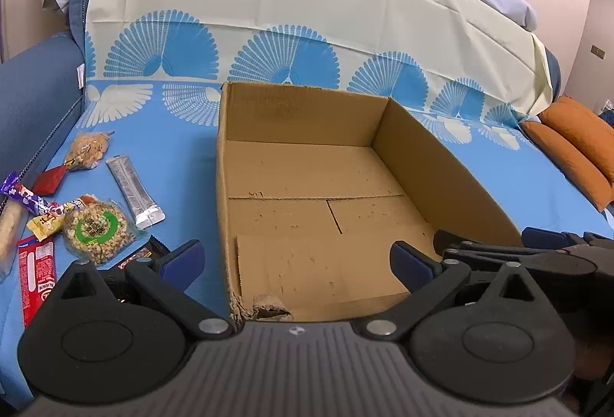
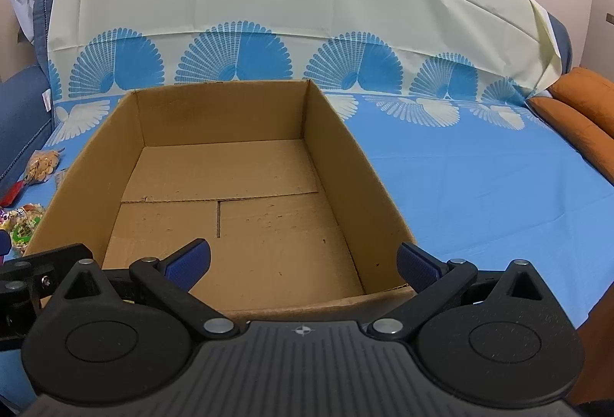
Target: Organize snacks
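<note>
An open, empty cardboard box (image 1: 238, 186) stands on the blue cloth; it also shows in the right wrist view (image 2: 345, 156). Several snack packs lie left of it: a round nut pack with a green label (image 1: 98, 230), a silver bar (image 1: 132, 190), a bag of crisps (image 1: 88, 150), a red pack (image 1: 36, 277). My left gripper (image 1: 297, 263) is open and empty at the box's near left corner. My right gripper (image 2: 303, 265) is open and empty at the box's near edge. It also shows in the left wrist view (image 1: 537, 252). The snacks show at the far left of the right wrist view (image 2: 23, 225).
A blue sofa arm (image 1: 34, 110) borders the snacks on the left. Orange cushions (image 1: 575, 144) lie at the right. The patterned cloth (image 2: 479, 179) spreads right of the box and up the backrest.
</note>
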`<state>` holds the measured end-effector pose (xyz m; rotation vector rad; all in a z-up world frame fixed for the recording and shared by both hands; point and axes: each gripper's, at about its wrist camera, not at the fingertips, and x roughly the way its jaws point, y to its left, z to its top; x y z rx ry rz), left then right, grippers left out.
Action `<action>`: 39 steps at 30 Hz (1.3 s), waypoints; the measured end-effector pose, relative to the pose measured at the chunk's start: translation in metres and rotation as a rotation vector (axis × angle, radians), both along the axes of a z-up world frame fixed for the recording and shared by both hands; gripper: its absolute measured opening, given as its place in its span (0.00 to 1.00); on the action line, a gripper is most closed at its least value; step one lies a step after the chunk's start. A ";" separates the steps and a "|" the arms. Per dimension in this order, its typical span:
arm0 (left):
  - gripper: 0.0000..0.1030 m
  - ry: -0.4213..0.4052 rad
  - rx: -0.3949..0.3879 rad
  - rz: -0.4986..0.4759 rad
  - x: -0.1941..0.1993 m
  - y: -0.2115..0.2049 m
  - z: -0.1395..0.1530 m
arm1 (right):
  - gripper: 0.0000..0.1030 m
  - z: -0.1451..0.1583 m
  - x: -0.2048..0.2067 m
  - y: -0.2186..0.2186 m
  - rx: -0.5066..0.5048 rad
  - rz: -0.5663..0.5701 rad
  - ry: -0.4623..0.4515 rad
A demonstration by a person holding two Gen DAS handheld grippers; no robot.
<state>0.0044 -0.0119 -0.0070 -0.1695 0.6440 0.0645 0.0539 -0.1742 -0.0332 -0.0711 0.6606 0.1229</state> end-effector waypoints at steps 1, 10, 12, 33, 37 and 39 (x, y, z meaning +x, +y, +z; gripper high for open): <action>1.00 0.002 -0.001 0.001 0.000 0.001 0.000 | 0.99 0.000 0.000 0.000 0.000 0.001 -0.001; 1.00 0.005 -0.011 0.004 0.001 0.002 0.003 | 0.99 -0.001 0.000 0.001 -0.005 0.008 0.002; 1.00 0.005 -0.011 0.005 0.001 0.001 0.003 | 0.99 -0.001 0.000 0.001 -0.006 0.008 0.002; 1.00 0.004 -0.018 0.002 0.000 -0.001 0.003 | 0.99 -0.002 0.001 0.001 -0.009 0.018 0.004; 1.00 0.004 -0.020 0.002 0.001 -0.001 0.003 | 0.99 -0.002 0.000 0.002 -0.012 0.020 0.003; 1.00 0.004 -0.019 0.001 0.001 -0.001 0.003 | 0.99 -0.002 0.000 0.002 -0.013 0.021 0.004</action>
